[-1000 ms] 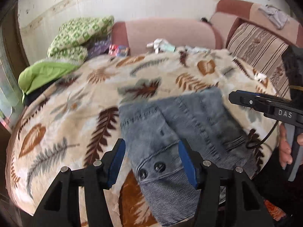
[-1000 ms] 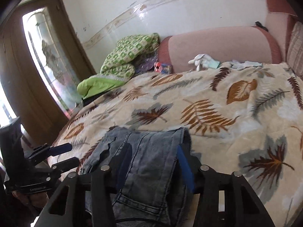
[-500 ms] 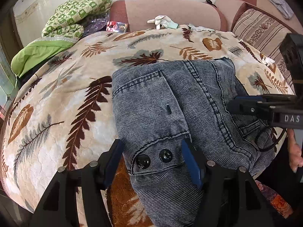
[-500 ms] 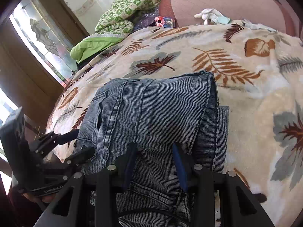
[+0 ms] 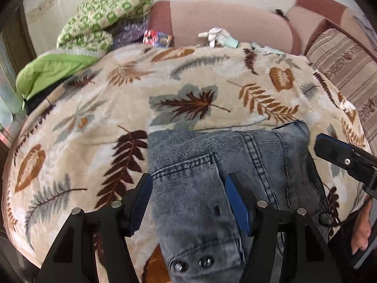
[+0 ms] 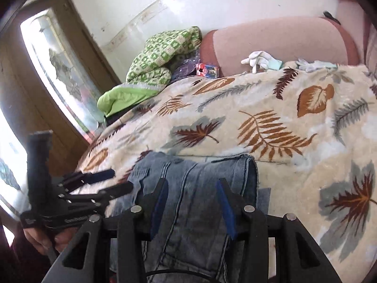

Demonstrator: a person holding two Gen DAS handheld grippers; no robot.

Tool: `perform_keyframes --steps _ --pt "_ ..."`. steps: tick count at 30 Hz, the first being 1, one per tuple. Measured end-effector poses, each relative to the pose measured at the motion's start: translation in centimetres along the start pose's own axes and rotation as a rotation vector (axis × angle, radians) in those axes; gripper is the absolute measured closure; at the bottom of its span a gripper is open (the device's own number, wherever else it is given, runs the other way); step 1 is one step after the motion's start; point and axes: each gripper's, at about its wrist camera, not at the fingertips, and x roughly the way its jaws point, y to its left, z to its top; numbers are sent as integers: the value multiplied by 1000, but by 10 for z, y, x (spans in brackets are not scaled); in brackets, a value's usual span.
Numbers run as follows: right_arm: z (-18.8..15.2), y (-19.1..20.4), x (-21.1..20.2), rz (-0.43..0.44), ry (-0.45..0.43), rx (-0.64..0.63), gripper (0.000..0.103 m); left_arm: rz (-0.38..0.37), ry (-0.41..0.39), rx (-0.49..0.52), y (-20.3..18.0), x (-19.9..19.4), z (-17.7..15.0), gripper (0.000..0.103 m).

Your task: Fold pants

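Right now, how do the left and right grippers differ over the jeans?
The left gripper hovers over the jeans near the two-button waistband end; the right gripper sits by their folded edge. The left's jaws gape wider than the right's. Both are open, gripping nothing.

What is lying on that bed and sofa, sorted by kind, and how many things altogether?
Jeans: 1
Leaf-print blanket: 1
Green quilts: 2
White gloves: 2
Small colourful box: 1
Striped cushion: 1
Total: 8

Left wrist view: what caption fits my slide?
Open left gripper over folded grey-blue denim pants on leaf-print blanket.
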Motion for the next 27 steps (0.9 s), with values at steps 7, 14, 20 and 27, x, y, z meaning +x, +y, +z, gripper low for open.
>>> perform_keyframes --steps 7,14,20,27 --pt "-4 -31 40 -4 180 157 49 42 62 37 -11 33 -3 37" --pt "-12 -44 51 14 218 212 44 76 47 83 -14 32 -5 35" --pt "-16 -44 25 33 169 212 44 124 -66 89 -18 -3 -17 36" --pt "-15 -31 -4 -1 67 127 44 137 -157 67 -15 -41 -24 36"
